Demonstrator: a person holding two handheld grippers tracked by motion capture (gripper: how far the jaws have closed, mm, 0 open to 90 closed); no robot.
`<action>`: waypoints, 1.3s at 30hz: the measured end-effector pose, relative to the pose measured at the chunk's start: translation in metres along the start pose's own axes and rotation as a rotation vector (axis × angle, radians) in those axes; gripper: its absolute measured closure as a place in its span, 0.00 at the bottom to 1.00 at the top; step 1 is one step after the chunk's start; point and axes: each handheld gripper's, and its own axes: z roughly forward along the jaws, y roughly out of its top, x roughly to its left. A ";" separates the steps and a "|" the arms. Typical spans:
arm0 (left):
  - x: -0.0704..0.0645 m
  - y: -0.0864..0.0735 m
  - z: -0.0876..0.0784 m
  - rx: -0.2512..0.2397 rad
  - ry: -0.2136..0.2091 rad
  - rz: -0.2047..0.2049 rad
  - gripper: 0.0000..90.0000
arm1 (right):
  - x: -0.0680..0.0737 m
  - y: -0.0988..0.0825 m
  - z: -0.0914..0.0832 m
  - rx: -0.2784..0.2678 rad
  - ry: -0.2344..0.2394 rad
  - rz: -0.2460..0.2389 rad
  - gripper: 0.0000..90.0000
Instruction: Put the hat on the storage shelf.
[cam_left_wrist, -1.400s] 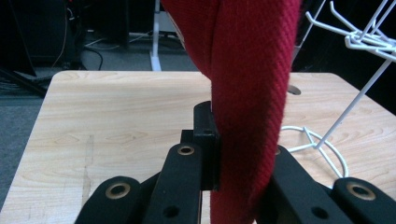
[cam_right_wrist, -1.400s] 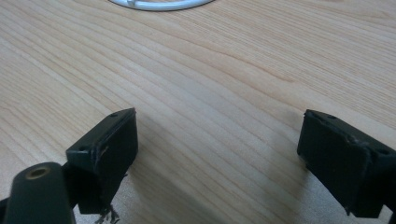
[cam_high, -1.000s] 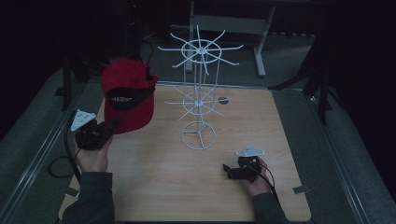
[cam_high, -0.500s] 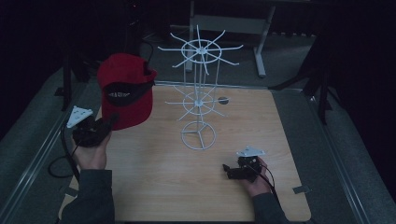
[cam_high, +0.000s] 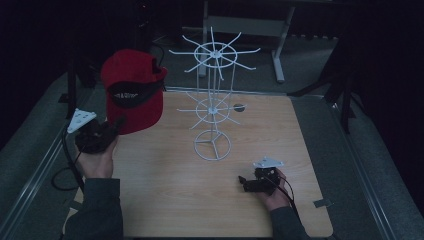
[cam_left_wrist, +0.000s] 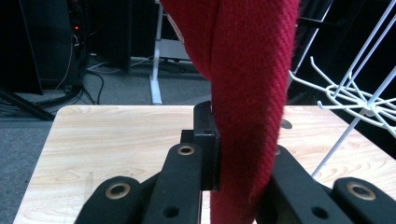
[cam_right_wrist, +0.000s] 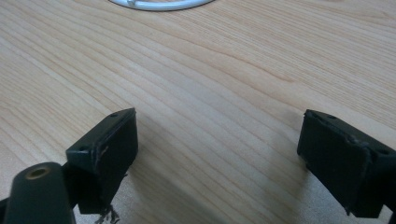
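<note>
A red cap with a black inner band hangs over the table's left edge, and my left gripper is shut on its lower rim. In the left gripper view the red fabric is pinched between the black jaws of my left gripper. A white wire hook stand rises from a ring base at the table's middle, to the right of the cap. My right gripper rests low on the wood near the front right. Its jaws are wide open on bare wood.
The wooden table has dark gaps along its left and right sides. A small dark disc lies beside the stand. The stand's hooks reach out close to the cap. The ring base lies just ahead of my right gripper.
My left gripper has raised the cap a little and tipped it more upright. The right hand has kept still.
</note>
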 end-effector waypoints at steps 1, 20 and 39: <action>0.000 0.001 0.000 -0.003 0.000 -0.001 0.95 | 0.000 0.000 0.000 -0.001 0.000 0.000 0.13; -0.005 0.015 -0.003 -0.036 -0.016 -0.004 0.95 | 0.000 0.000 0.000 -0.001 -0.001 -0.002 0.13; -0.004 0.021 -0.008 -0.060 -0.015 -0.026 0.95 | 0.000 0.000 0.000 -0.001 -0.001 -0.001 0.13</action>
